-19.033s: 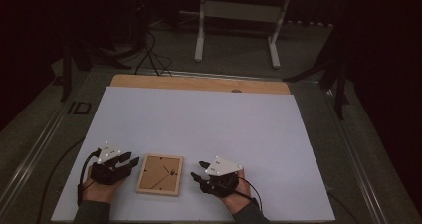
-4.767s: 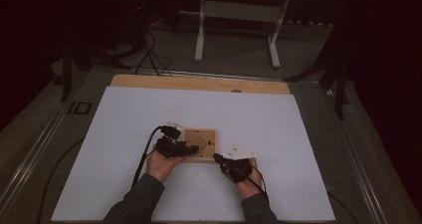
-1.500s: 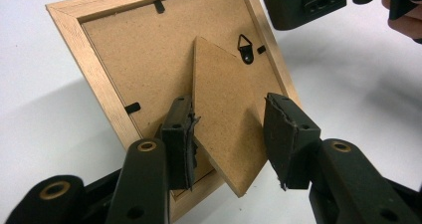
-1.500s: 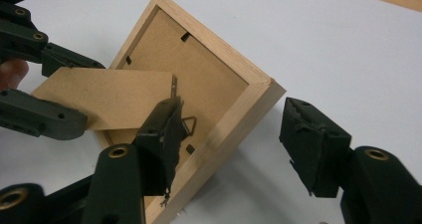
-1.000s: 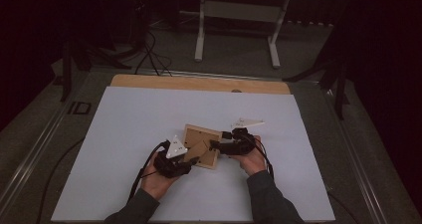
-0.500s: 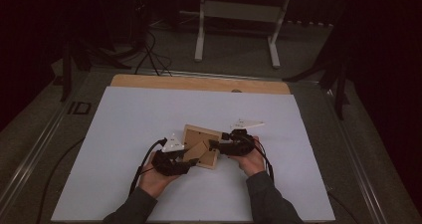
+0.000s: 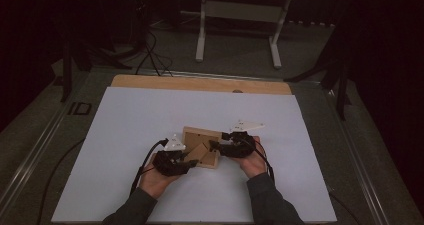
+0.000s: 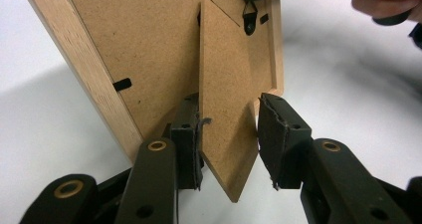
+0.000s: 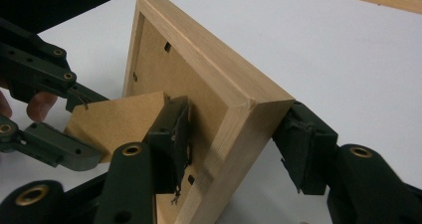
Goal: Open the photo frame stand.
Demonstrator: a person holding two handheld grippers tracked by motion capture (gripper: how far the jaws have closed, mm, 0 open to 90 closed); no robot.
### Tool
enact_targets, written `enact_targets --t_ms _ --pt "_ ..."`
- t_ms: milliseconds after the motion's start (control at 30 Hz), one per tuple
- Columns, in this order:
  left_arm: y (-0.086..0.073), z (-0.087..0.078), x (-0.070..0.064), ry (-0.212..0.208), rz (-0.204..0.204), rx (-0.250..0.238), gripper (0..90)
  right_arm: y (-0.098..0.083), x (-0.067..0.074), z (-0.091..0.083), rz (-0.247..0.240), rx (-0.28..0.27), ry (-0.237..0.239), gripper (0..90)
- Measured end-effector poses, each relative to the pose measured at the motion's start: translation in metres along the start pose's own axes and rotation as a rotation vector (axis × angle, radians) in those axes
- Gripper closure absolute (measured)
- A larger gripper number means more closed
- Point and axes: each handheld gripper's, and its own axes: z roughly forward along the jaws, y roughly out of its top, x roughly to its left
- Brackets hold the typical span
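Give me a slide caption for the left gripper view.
Left tool straddling the fold-out stand on the back of a wooden picture frame.

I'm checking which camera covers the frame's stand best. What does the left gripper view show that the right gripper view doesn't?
Left gripper view alone: the hanging hook near the top of the backing, and the fold-out stand edge-on between the left gripper jaws, one pad against it.

Right gripper view alone: the picture frame wooden corner between the right gripper jaws.

Both: the frame's brown backing, the stand swung out, and the white table.
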Motion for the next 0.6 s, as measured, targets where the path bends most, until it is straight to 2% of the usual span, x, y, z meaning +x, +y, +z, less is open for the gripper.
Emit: enact_targets --t_ms 300,600 --pt "-0.0001 0.0033 -0.0007 0.053 0.021 0.007 63.3 0.0026 0.0025 -0.0030 -0.018 -0.021 -0.013 52.1" --pt "-0.0004 0.0069 0.0006 0.077 0.029 0.015 65.5 0.0061 0.0052 -0.0058 -0.023 -0.044 -0.019 53.7"
